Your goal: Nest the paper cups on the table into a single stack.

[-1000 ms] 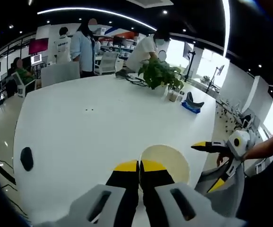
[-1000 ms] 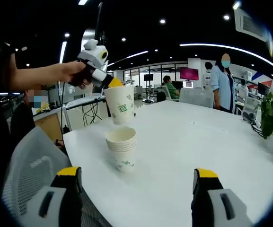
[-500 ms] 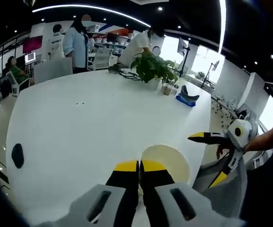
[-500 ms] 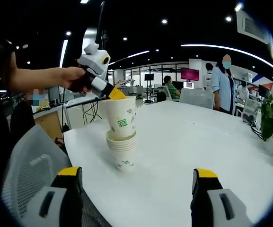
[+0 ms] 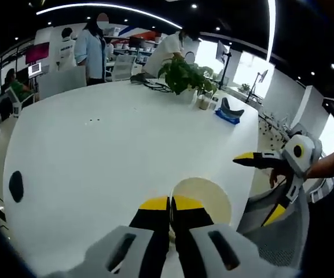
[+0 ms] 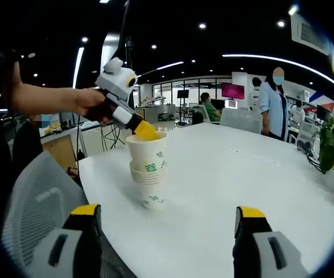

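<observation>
Left gripper (image 6: 145, 131): in the right gripper view it comes in from the left in a person's hand (image 6: 91, 105), its yellow jaws pinched together on the rim of the top cup (image 6: 148, 150); in the left gripper view the same jaws meet over that cup's rim and its pale inside.
Top cup: most of the way down into the stack (image 6: 150, 184), part of its wall above the rims below.
Stack: several nested paper cups standing near the table's (image 6: 259, 174) left corner in the right gripper view, close to the edge.
Right gripper (image 6: 164, 231): jaws wide apart and empty, low before the stack and well apart from it.
Done: the cups in sight all sit in one stack.
Left: likely only seating and releasing the top cup; no loose cup can be seen on the tabletop.
</observation>
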A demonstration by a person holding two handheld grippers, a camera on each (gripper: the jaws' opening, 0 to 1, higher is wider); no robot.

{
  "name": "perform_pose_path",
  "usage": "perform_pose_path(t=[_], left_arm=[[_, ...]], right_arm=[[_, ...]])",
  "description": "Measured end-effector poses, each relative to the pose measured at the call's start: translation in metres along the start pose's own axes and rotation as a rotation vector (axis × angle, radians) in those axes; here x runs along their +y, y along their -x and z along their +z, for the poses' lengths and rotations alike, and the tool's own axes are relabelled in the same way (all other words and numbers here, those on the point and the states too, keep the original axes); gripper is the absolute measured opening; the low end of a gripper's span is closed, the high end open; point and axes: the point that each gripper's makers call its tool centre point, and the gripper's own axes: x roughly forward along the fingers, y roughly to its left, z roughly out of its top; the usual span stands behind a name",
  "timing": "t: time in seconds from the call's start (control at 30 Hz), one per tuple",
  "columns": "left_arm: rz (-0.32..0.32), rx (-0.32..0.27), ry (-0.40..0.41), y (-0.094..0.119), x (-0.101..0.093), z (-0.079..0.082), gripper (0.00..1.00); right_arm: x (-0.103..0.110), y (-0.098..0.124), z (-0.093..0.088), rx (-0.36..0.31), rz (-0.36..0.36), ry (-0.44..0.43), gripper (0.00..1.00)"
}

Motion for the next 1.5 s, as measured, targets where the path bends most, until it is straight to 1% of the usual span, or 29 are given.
perform_pose_path(t=[0.1,0.2,0.3,0.4,0.53,0.67,0.87,1.17,1.3,1.4,1.47,1.5], left_arm=[[0.006,0.001,-0.002,-0.002,0.002,-0.004,0.00],[0.028,0.000,-0.016,-0.002,0.005,-0.004,0.00],[0.029,-0.001,-0.011,-0.003,0.005,-0.005,0.00],[0.037,0.001,-0.026,-0.006,0.005,-0.007,0.00],[0.049,0.000,-0.035,-0.009,0.011,-0.013,0.00],[0.067,0.000,-0.055,-0.010,0.011,-0.015,0.00],[0.083,-0.014,-0.057,-0.009,0.009,-0.015,0.00],[0.096,-0.018,-0.098,-0.010,0.009,-0.014,0.01],[0.089,-0.032,-0.105,-0.008,0.013,-0.011,0.06],[0.081,-0.035,-0.112,-0.007,0.012,-0.008,0.10],[0.074,-0.048,-0.109,-0.004,0.013,-0.005,0.12],[0.066,-0.056,-0.100,-0.002,0.010,-0.003,0.13]], right_arm=[[0.001,0.000,0.000,0.003,0.000,0.001,0.97],[0.001,0.000,0.000,0.006,0.001,0.001,0.96],[0.001,0.000,-0.001,0.009,0.001,0.002,0.96],[0.001,0.000,-0.002,0.013,0.003,0.002,0.96],[0.001,-0.001,-0.002,0.017,0.003,0.002,0.95],[0.002,-0.001,-0.004,0.022,0.007,0.001,0.94],[0.003,-0.001,-0.004,0.025,0.008,0.002,0.94],[0.003,-0.001,-0.004,0.031,0.010,0.004,0.93],[0.002,-0.001,-0.005,0.030,0.010,0.004,0.93],[0.003,-0.001,-0.005,0.031,0.012,0.004,0.93],[0.003,-0.001,-0.005,0.033,0.013,0.005,0.93],[0.003,-0.002,-0.005,0.033,0.014,0.006,0.93]])
